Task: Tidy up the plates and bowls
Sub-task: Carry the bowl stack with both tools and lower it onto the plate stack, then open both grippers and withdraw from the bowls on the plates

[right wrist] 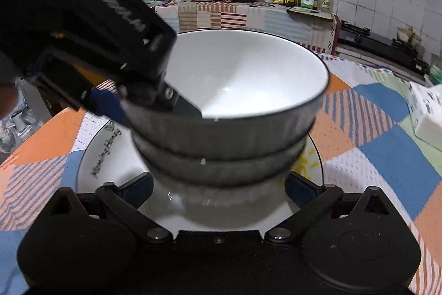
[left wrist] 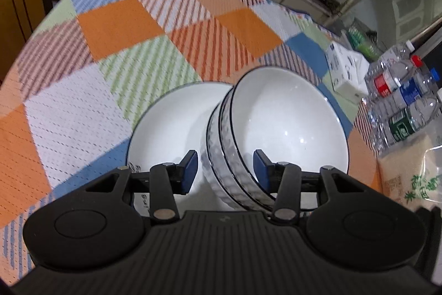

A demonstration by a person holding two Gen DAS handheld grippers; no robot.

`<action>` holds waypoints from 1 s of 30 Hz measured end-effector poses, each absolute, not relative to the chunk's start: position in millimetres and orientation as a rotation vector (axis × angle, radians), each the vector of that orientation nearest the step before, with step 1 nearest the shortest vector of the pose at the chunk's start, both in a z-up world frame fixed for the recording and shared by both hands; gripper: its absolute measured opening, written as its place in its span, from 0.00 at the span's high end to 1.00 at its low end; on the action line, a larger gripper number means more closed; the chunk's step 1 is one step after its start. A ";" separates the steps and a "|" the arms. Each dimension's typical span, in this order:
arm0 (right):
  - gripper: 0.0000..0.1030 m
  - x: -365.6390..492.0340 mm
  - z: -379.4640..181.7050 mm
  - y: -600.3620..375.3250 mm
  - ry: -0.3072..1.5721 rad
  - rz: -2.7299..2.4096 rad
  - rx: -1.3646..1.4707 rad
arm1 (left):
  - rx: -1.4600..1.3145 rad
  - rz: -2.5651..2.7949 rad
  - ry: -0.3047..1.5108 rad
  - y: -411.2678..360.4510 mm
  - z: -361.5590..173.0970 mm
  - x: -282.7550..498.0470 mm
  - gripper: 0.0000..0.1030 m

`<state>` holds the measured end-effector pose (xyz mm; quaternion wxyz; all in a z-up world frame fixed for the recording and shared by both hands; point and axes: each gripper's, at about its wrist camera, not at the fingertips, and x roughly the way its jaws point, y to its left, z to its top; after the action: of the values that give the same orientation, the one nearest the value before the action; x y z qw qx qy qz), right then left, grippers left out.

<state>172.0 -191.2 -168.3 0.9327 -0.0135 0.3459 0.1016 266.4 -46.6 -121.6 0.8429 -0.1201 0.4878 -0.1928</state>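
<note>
My left gripper straddled the rim of the bowl stack, one pad outside, one pad inside; left view showed gaps at both pads, so jaws apart, not clamped. Right view showed the same gripper from outside, its inner finger lying against the top bowl's inside wall. My right gripper stood wide open, fingers either side of the stack's base, not touching. Stack sat on a white plate on the checked tablecloth. Only right view showed the plate's lettering, too blurred to read. Bottles and a box only showed clearly in left view. Bowl count unclear, at least two
</note>
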 end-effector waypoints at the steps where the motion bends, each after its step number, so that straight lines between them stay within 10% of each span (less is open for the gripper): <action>1: 0.01 166.6 -164.9 -192.3 0.698 0.189 -0.025 | -0.239 -0.405 1.021 -46.9 -119.0 264.8 0.55; 30: 0.00 55.0 -35.0 -228.3 0.708 -0.110 0.096 | -0.045 -0.272 0.734 -10.8 10.3 103.4 0.32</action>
<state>55.0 -228.3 -35.0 0.9354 0.0470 0.3464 -0.0539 103.4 -10.8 10.3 0.9241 -0.0221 0.3576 -0.1327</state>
